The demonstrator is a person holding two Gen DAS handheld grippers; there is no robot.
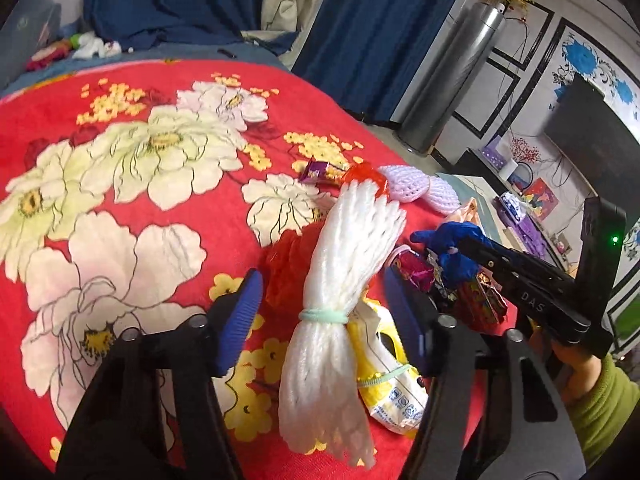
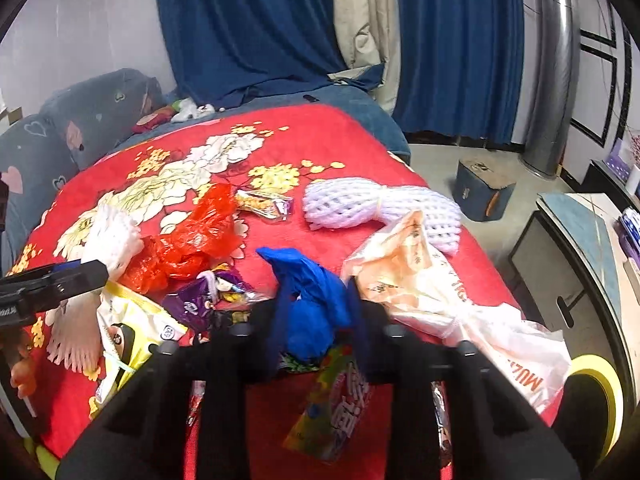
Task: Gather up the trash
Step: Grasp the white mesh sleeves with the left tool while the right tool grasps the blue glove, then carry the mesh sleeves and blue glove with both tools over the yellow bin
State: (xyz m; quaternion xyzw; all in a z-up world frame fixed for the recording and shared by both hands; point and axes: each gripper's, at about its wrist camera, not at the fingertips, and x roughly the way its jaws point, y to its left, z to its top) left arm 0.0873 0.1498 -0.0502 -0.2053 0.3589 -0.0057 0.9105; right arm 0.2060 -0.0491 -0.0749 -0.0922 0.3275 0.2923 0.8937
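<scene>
1. Blue ribbed pads of the left gripper stand on either side of a white foam net bundle, tied near its middle with a pale green band. In the left wrist view there is a clear gap between each pad and the foam, so this claw is released, with the bundle between its fingers but not yet pinched.
2. Judged from that, the step in hand is the pick-up of the first pieces of litter. The left claw's next move calls for closing onto the bundle, best near the band where the strands are gathered, since the loose ends would splay and slip.
3. Just beside it, the right gripper is clenched on a crumpled blue plastic bag; the right wrist view shows its fingers pressed into the folds. It seems ready to lift, and the thin film may tear or drag neighbouring wrappers along.
4. Under and around both claws lies more trash on the red floral blanket: a yellow packet, a red plastic bag, a purple wrapper and a pale printed bag.
5. Farther off, near the blanket's far edge, rests a second foam net, well apart from both grippers.
</scene>
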